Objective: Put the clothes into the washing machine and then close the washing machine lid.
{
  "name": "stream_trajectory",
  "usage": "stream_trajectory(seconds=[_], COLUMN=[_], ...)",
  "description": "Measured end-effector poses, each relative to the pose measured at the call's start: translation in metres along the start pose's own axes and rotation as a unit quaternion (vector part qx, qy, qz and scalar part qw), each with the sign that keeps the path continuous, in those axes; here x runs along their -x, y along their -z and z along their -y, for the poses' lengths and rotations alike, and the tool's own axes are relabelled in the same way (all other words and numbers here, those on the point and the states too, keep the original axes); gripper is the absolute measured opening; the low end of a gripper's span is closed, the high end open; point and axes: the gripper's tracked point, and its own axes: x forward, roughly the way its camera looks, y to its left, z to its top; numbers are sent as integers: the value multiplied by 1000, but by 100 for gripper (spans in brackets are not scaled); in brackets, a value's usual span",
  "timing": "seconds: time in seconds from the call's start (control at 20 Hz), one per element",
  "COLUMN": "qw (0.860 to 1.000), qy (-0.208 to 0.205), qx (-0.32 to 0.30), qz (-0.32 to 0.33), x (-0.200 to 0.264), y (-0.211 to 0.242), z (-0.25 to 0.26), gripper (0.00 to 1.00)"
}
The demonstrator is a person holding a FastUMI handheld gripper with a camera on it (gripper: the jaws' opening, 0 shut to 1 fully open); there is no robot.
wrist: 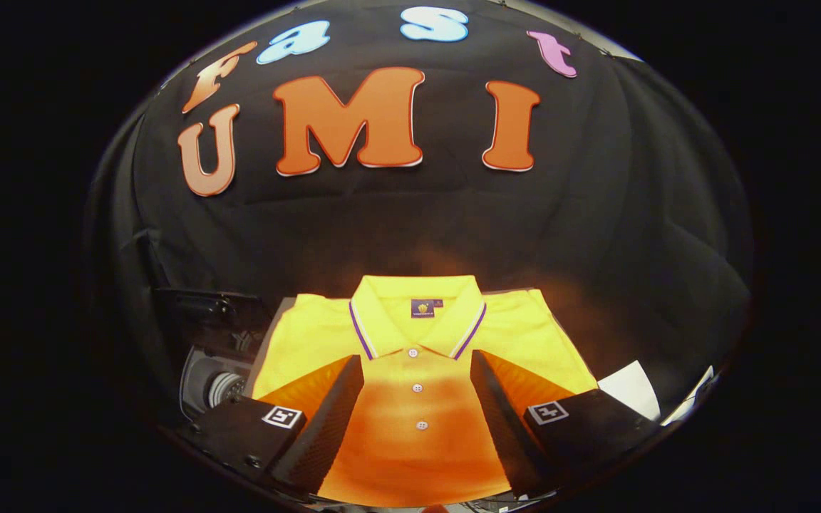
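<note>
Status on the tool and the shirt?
Tool open, fingers straddling the button placket. Yellow polo shirt folded flat, not gripped. Washing machine beside the shirt, off the left finger. Nothing in the way.

Yellow polo shirt (417, 385) lies flat, folded, buttoned placket running straight between fingers, collar at 12 o'clock end, toward booth wall. Collar has striped edge, small label inside neck. Gripper (416, 367) above shirt, fingers spread wide apart, one either side of placket, tips near collar points; contact with fabric cannot be told. Washing machine (214, 360) at 9 o'clock of shirt, beyond left finger: open round drum, dark raised lid behind it. White sheet (631, 388) at 3 o'clock, just beside shirt edge.
</note>
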Motion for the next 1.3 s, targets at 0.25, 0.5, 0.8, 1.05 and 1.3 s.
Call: stream_trajectory(seconds=[0.25,0.5,0.8,1.05,1.3], qw=[999,994,984,984,983], qy=[5,-3,-20,-35,-43], qx=[-13,3,2,3,-12], qz=[-52,-113,-177,-174,-177], x=[-26,-36,-39,-40,-39], y=[20,43,41,36,37], z=[7,3,0,-4,-10], gripper=[99,99,96,73,34])
